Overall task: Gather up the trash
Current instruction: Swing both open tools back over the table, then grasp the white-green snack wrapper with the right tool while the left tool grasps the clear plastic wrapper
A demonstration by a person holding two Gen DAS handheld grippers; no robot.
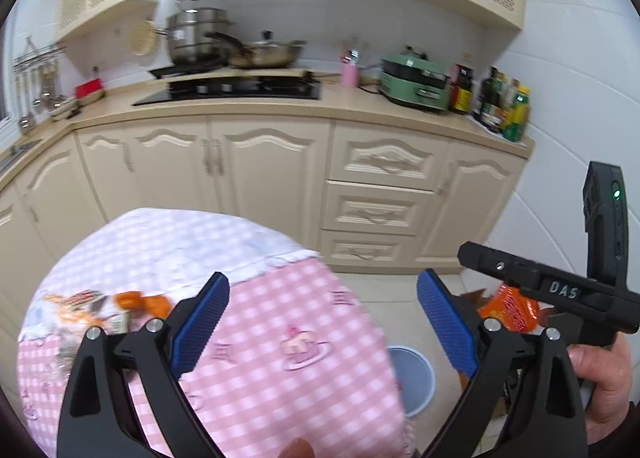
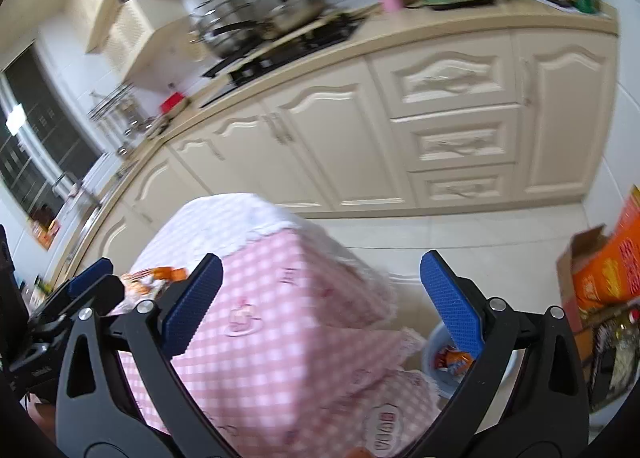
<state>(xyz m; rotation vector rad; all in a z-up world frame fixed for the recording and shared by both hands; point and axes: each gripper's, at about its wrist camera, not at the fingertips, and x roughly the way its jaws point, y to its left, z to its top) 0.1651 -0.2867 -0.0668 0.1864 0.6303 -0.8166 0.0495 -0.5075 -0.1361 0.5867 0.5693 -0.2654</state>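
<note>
My left gripper (image 1: 324, 322) is open and empty above a table under a pink checked cloth (image 1: 280, 338). Orange wrappers (image 1: 138, 303) and crumpled snack packets (image 1: 76, 304) lie on the cloth to the left of its left finger. A round pale bin (image 1: 414, 378) stands on the floor past the table's right edge. My right gripper (image 2: 322, 306) is open and empty, over the cloth's corner (image 2: 288, 322). The bin (image 2: 430, 342) sits below its right finger, with an orange wrapper (image 2: 452, 360) inside. The table trash (image 2: 154, 278) lies far left.
Cream kitchen cabinets (image 1: 272, 170) and a worktop with pots, a green cooker (image 1: 414, 84) and bottles run behind the table. An orange cardboard box (image 2: 604, 270) stands on the floor at the right. A hand (image 1: 600, 374) holds the right gripper's body (image 1: 560, 290).
</note>
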